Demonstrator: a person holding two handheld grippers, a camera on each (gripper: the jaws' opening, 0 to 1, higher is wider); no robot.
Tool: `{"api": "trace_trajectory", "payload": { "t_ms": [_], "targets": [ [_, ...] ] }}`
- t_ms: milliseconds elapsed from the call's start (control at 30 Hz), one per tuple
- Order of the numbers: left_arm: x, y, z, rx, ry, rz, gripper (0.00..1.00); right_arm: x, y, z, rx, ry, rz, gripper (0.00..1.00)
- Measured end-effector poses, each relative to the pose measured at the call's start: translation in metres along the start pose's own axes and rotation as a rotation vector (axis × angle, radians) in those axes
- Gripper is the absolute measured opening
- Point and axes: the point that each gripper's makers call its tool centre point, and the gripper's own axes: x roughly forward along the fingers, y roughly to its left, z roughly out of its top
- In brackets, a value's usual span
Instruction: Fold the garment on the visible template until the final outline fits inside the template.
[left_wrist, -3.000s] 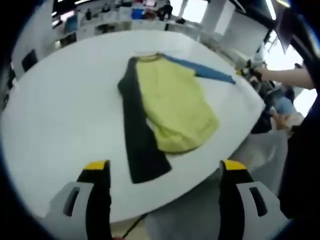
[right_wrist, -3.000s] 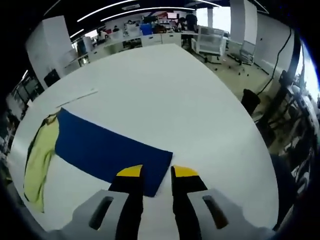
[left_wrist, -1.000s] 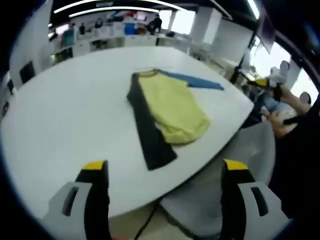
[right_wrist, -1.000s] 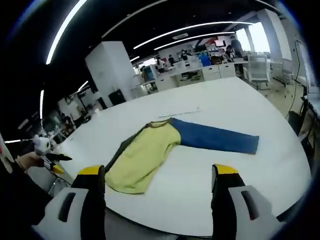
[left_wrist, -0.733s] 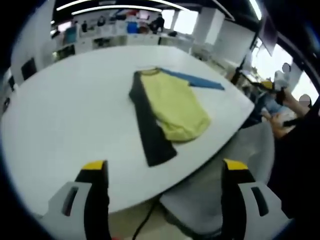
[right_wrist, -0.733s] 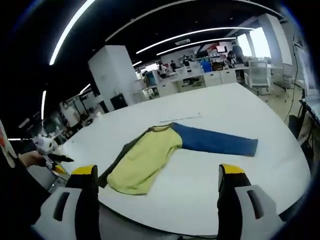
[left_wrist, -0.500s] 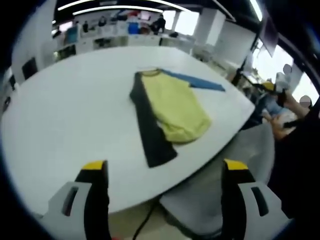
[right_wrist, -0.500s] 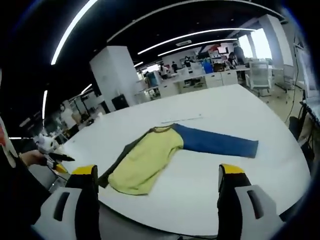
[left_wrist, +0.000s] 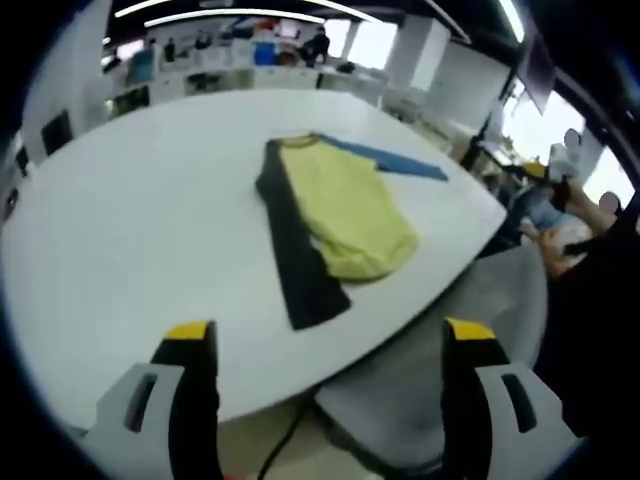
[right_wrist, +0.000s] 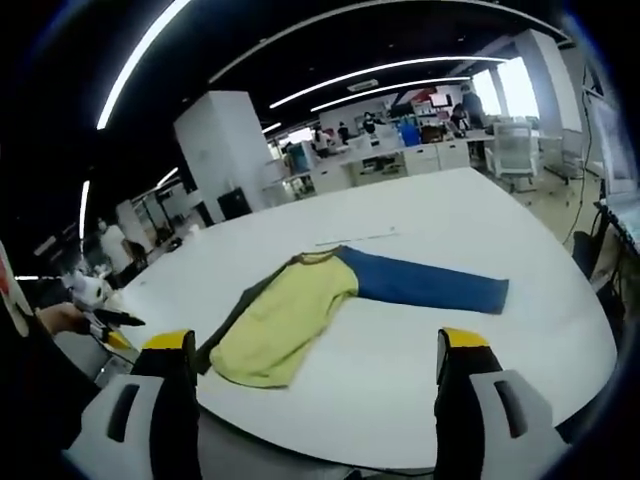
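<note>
A: Anything hidden or hard to read?
B: The template. There's a thin pale line (right_wrist: 355, 238) on the table (right_wrist: 470, 340) just past the collar in the right gripper view, too faint to say what it is. In the left gripper view the table (left_wrist: 120, 230) is blurred and I can't pick out any outline. Background desks and people are too small to read.

A: The garment?
B: Garment (left_wrist: 340, 205) lies flat on the white table: yellow body, one dark sleeve, one blue sleeve. In the left gripper view the dark sleeve (left_wrist: 295, 250) runs toward the camera, and the blue sleeve (left_wrist: 385, 160) points away to the right, near the table edge. In the right gripper view the garment (right_wrist: 285, 315) sits mid-table, blue sleeve (right_wrist: 425, 285) stretched right and dark sleeve (right_wrist: 235, 315) mostly tucked behind the yellow.

A: Tongs?
B: Left gripper (left_wrist: 325, 345) has its jaws wide apart, holding nothing, back off the near table edge, well apart from the dark cuff. Right gripper (right_wrist: 315, 350) is also spread wide and holding nothing, garment well ahead between the jaw tips. The other gripper, in a hand (right_wrist: 62, 318), peeks in at the left of the right gripper view.
</note>
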Motion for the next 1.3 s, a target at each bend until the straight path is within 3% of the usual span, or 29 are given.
{"api": "trace_trajectory", "payload": {
  "t_ms": [200,533,1000,1300],
  "targets": [
    [0.012,0.001,0.002,-0.077,-0.009,-0.036,0.81,-0.004,-0.002,0.002,0.003,0.001,-0.011,1.0],
    [0.039,0.0,-0.006,-0.068,0.037,-0.057,0.76,-0.006,-0.007,0.003,-0.013,0.014,-0.02,1.0],
    [0.071,0.005,-0.023,-0.016,0.1,-0.089,0.53,-0.006,-0.013,-0.001,-0.009,0.025,-0.022,0.97],
    [0.092,0.022,-0.04,-0.054,0.13,-0.075,0.41,-0.001,-0.014,-0.003,-0.01,0.027,-0.022,0.96]
  ]
}}
